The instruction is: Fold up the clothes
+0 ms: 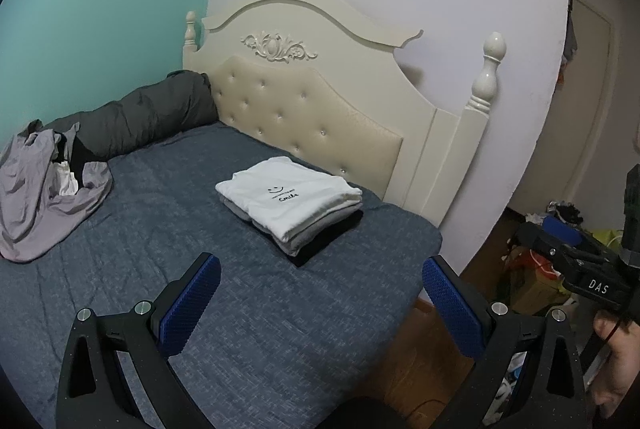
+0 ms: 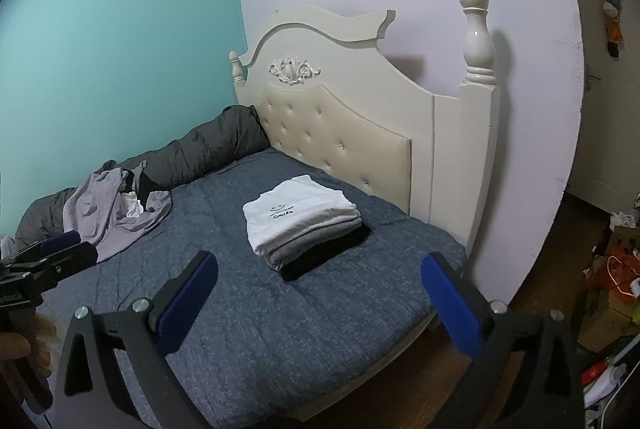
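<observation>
Lilac fabric, a crumpled garment, lies in a heap at the far left of the blue-grey bedspread, against the dark grey rolled duvet along the teal wall. Near the cream tufted headboard sits my finished pile: a stack of folded clothes with a white smiley-print shirt on top, grey and black layers beneath.

Both tools are empty. My left gripper has its blue pads spread wide over bare bedspread, nothing between them; my right gripper is likewise fully released and holds nothing. Each hangs above the near edge of the bed, well apart from the stack and from the heap.

I judge that I am between garments: one fold is done and stacked, and the lilac piece is next. That calls for swinging both grippers left to the heap, pinching it at two separated points, and drawing it onto the open middle of the bedspread to flatten it. Something white and something black are tangled in the heap, so I should take only the lilac layer.
</observation>
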Motion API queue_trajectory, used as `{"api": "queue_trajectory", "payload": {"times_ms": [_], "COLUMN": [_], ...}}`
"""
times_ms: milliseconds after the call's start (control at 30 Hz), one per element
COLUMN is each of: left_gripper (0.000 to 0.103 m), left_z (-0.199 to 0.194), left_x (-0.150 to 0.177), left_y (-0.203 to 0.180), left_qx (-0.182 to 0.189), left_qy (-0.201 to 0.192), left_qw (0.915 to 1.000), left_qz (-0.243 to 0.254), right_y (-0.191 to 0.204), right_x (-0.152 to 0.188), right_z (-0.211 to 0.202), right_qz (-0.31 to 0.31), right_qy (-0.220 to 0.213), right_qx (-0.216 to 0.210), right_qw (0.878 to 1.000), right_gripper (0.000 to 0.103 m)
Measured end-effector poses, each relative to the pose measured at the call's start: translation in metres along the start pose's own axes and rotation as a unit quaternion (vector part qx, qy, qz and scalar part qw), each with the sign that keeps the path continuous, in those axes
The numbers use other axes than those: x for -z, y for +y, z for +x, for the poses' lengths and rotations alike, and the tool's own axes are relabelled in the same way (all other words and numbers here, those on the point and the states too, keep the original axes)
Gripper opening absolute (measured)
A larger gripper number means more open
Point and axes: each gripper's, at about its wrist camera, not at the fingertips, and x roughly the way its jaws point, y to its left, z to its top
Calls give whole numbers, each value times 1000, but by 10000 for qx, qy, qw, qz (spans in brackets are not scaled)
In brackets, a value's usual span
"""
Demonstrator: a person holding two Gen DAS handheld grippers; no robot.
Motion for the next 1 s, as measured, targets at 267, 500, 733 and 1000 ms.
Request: {"api": "queue_trajectory", "payload": {"times_ms": [267,500,733,1000], "left_gripper": [103,103,103,103], "left_z": [-6,-14,-18,-19], "left_x": [8,15,19,27], "left_y": [-1,-3,-8,-11], "left_qx": [-124,-115,-41,-39], "left_qy": [-37,-114,-104,-81], "left_qw": [9999,9999,9999,9998], "left_qz": [13,24,117,151], "right_y": [5,7,8,10], "right_x": [6,12,17,22], "right_z": [-6,-11,-14,-17], "right_qz": [-49,-51,-29,-61], "right_qy": [-13,5,-20,-52], "right_qx": [-37,-77,-34,2], "right_qw": [10000,10000,10000,10000], "right_gripper": [103,103,103,103]}}
